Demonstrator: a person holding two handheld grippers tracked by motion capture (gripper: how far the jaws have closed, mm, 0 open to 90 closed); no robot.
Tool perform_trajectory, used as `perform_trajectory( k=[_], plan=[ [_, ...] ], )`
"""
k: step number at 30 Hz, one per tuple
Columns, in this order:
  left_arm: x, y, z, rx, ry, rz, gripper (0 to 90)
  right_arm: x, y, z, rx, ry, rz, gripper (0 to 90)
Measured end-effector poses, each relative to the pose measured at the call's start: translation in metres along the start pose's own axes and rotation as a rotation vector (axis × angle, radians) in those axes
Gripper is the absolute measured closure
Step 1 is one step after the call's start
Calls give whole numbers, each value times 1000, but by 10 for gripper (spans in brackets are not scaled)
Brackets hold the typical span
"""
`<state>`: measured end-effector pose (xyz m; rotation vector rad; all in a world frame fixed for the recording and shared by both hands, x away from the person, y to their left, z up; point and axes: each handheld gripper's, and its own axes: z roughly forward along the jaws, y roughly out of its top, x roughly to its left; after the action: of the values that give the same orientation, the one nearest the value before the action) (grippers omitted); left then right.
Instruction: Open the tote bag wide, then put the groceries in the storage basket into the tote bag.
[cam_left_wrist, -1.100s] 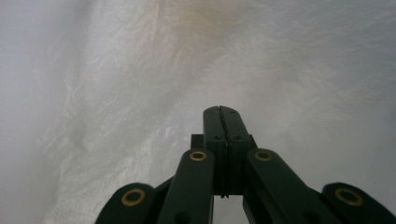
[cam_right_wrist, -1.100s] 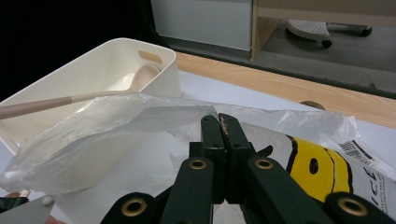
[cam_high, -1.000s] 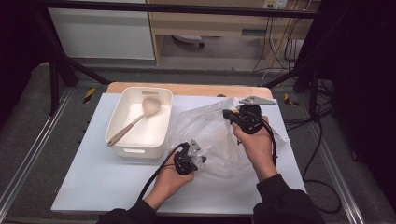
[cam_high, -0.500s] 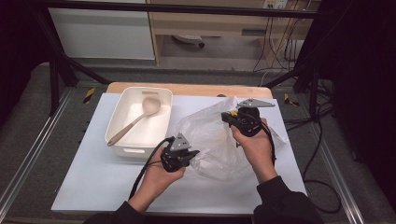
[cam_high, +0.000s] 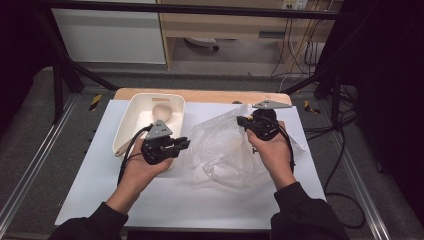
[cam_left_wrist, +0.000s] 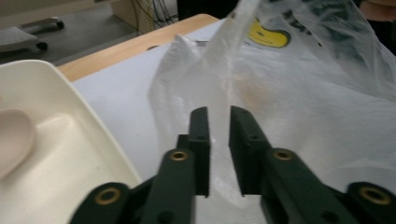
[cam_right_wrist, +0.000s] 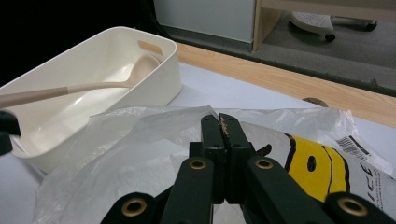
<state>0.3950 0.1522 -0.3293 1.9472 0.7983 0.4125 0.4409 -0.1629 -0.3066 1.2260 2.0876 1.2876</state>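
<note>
My right tongs (cam_right_wrist: 223, 122) are pressed together, pinching the near edge of the clear plastic bag (cam_high: 225, 150), which lies crumpled on the bench (cam_high: 160, 200) between both hands. My left tongs (cam_left_wrist: 219, 116) have just been opening; a narrow gap shows, film ahead of the tips, none pressed between them. Risks, as I judge them: the thin film slips from the right pinch, or the left tongs close on one layer instead of the mouth's lip. The tray (cam_high: 131, 125) just behind the left tongs could get knocked.
</note>
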Motion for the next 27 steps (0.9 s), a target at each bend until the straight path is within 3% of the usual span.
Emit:
perform_trajectory(
  k=[6,14,20,27],
  plan=[
    [19,4,-11,-40,85,-35,461,0,0,3,5,4,-3,900],
    [43,14,-22,-6,153,-68,177,1,-1,5,12,6,-6,900],
    [62,18,-29,-5,179,-95,90,1,-2,6,18,5,-6,900],
    [83,11,-42,1,218,-134,86,0,-7,9,32,6,-15,900]
  ],
)
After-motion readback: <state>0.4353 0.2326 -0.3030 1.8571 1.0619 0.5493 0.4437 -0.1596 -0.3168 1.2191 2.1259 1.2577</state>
